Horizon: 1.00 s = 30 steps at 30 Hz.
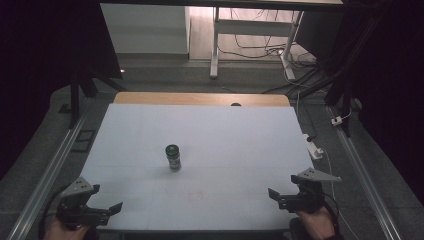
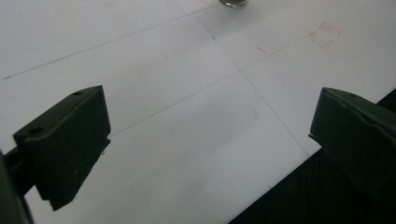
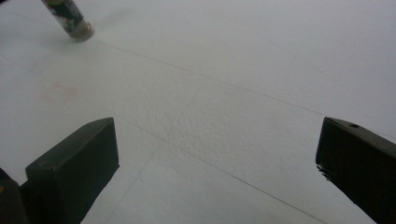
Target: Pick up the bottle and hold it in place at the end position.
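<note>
A small dark green can (image 1: 173, 157) stands upright near the middle of the white table top (image 1: 225, 135). Its base peeks in at the top edge of the left gripper view as the can (image 2: 234, 3), and it leans in at the upper left of the right gripper view as the can (image 3: 69, 17). My left gripper (image 1: 107, 210) is at the table's front left corner, jaws wide apart with nothing between them (image 2: 210, 140). At the front right, my right gripper (image 1: 276, 196) is likewise open and empty (image 3: 217, 163). Both are well short of the can.
A faint red square mark (image 2: 324, 34) lies on the table in front of the can. The table's front edge (image 2: 280, 186) runs under the left gripper. Metal rails (image 1: 50, 170) flank the table; a white power strip (image 1: 315, 149) and cables lie at the right.
</note>
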### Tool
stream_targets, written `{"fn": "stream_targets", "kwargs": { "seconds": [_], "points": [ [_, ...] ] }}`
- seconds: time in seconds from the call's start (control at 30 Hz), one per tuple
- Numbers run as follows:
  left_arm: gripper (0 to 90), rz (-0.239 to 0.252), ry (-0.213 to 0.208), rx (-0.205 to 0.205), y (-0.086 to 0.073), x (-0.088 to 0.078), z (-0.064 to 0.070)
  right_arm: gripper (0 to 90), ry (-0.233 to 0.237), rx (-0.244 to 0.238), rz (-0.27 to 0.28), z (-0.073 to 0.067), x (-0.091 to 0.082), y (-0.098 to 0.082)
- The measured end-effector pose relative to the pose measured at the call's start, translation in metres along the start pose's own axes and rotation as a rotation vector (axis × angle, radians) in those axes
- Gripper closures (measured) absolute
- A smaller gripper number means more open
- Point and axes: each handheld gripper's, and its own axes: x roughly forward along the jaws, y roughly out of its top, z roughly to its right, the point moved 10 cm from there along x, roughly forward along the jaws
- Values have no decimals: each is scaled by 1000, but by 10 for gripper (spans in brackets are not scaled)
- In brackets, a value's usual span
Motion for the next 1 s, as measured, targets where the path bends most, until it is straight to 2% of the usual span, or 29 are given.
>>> {"fn": "stream_targets", "kwargs": {
  "seconds": [0.2, 0.47, 0.77, 1.0],
  "points": [
    [0, 8, -19, -13, 2, 0, 2, 0, 33, 44, -1, 2, 0, 0],
    [0, 4, -28, -3, 3, 2, 5, 0, 29, 5, -31, -1, 3, -2],
    [0, -6, -21, -12, 3, 3, 4, 0, 31, -7, -44, -3, 4, -3],
    [0, 12, -13, -7, 6, 4, 4, 0, 35, -19, -53, -4, 5, -4]
  ]
}}
